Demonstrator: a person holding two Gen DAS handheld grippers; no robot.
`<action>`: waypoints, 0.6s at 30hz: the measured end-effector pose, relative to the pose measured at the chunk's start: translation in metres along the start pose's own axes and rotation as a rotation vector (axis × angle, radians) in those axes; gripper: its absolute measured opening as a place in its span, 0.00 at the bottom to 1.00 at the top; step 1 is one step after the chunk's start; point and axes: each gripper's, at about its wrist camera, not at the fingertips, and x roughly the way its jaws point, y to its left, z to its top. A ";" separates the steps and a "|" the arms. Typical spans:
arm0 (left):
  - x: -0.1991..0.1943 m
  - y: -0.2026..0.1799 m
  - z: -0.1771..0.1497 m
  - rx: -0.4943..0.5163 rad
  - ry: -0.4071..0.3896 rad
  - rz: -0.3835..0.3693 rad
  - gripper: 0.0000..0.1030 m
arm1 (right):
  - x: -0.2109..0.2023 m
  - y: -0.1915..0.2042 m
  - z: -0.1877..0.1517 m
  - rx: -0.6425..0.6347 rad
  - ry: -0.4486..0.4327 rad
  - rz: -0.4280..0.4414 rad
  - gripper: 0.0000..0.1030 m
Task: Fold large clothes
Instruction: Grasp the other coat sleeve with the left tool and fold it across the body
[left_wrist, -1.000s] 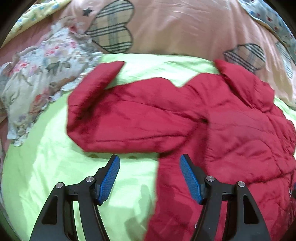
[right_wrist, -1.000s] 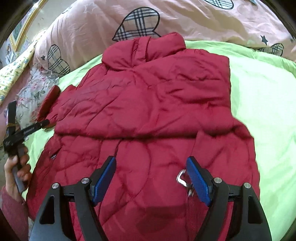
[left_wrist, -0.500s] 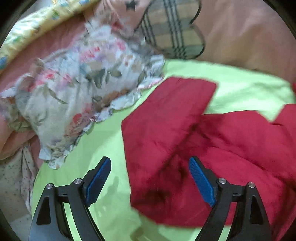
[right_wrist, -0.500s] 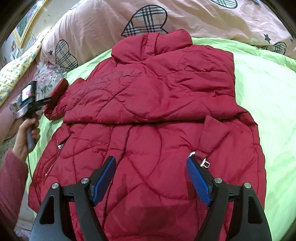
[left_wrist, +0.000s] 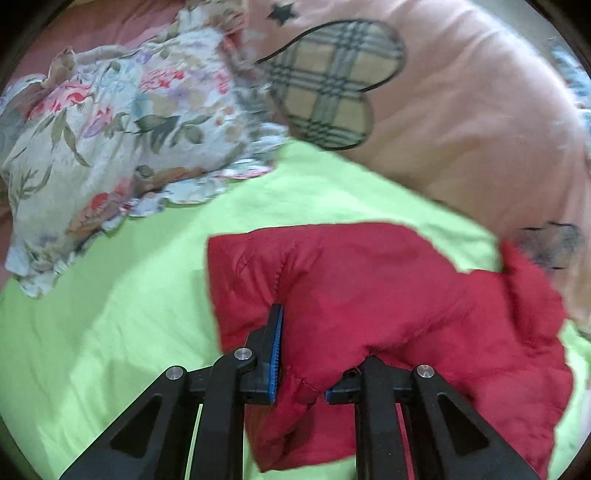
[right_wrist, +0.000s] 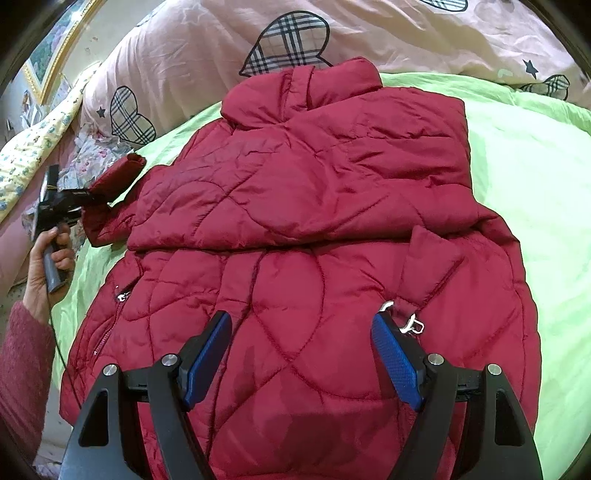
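Note:
A dark red quilted jacket (right_wrist: 314, 229) lies spread on a lime green sheet (right_wrist: 535, 177), collar at the far side. One sleeve is folded across its chest. My left gripper (left_wrist: 299, 365) is shut on the jacket's other sleeve (left_wrist: 369, 288) near its cuff end. In the right wrist view that gripper (right_wrist: 79, 197) shows at the far left, holding the sleeve (right_wrist: 114, 177) lifted off the sheet. My right gripper (right_wrist: 299, 354) is open and empty, hovering above the jacket's lower hem area, near a metal clip (right_wrist: 410, 321).
A pink duvet (right_wrist: 369, 33) with plaid hearts lies behind the jacket. A floral pillow (left_wrist: 122, 122) sits at the left of the green sheet (left_wrist: 110, 314). A yellow patterned cloth (right_wrist: 33, 147) lies at the far left edge of the bed.
My left gripper moved left to the sleeve end and closed on it, and the sleeve is now lifted. My right gripper stayed open above the jacket's lower part.

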 end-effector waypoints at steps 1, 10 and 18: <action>-0.008 -0.009 -0.006 0.005 -0.005 -0.037 0.14 | 0.000 0.001 0.000 -0.001 0.000 0.000 0.78; -0.037 -0.109 -0.061 0.061 0.005 -0.262 0.14 | -0.013 0.005 0.000 0.011 -0.019 0.029 0.78; -0.021 -0.200 -0.085 0.170 0.032 -0.407 0.15 | -0.029 -0.007 0.003 0.060 -0.059 0.046 0.78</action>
